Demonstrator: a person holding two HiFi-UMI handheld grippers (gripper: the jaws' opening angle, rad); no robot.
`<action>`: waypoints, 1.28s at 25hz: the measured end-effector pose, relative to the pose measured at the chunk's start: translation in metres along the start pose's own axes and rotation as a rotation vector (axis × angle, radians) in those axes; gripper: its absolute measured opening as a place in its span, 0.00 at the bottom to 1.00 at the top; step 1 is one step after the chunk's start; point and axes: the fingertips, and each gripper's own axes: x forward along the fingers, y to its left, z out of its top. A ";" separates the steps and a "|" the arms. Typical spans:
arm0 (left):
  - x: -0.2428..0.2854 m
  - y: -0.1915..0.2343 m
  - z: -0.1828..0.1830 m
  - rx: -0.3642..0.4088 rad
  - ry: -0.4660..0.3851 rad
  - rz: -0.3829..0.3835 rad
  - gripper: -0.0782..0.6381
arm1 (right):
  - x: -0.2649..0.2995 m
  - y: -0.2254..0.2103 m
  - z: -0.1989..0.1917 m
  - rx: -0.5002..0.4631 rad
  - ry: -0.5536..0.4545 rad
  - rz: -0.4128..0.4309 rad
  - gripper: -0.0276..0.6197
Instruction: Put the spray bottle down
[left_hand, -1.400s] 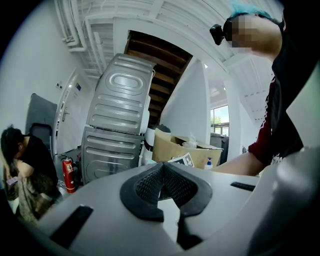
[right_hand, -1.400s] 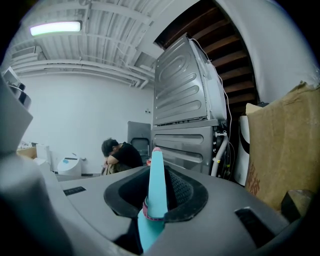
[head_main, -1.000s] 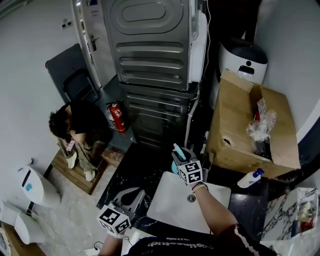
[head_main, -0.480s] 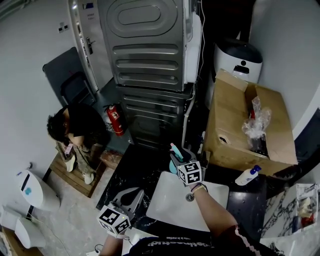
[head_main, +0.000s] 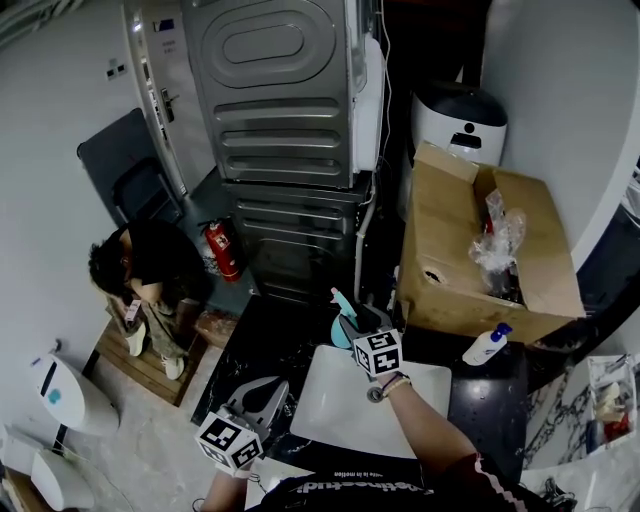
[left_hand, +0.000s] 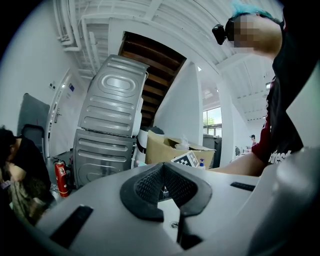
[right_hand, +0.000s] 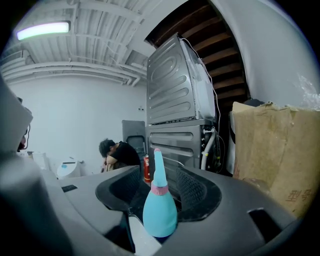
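The spray bottle (right_hand: 160, 212) is teal with a pink collar and a pointed nozzle. It stands upright on the dark counter by the basin's far left corner (head_main: 340, 322). My right gripper (right_hand: 159, 175) is open around it, with a gap between each pad and the bottle. In the head view my right gripper (head_main: 352, 316) reaches over the white basin (head_main: 330, 410) to the bottle. My left gripper (head_main: 272, 388) hovers at the basin's near left corner. Its jaws meet at the tips (left_hand: 162, 167) with nothing between them.
A stacked metal washer and dryer (head_main: 285, 130) rises behind the counter. An open cardboard box (head_main: 470, 265) sits at the right, with a white bottle with a blue cap (head_main: 487, 345) in front of it. A person (head_main: 145, 285) sits on the floor at the left near a fire extinguisher (head_main: 222, 250).
The head view has drifted, so the whole scene sits further left. My right gripper has drawn back a little from the bottle, which stays standing. The left gripper has kept still.
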 end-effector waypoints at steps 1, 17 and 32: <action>0.000 -0.001 0.001 0.000 -0.003 -0.004 0.13 | -0.004 0.001 0.002 -0.001 -0.005 0.000 0.41; 0.010 -0.011 0.003 0.000 -0.017 -0.055 0.13 | -0.078 0.037 0.042 0.004 -0.107 0.066 0.41; 0.029 -0.025 0.001 -0.021 -0.028 -0.119 0.13 | -0.191 0.036 0.081 -0.031 -0.233 0.001 0.41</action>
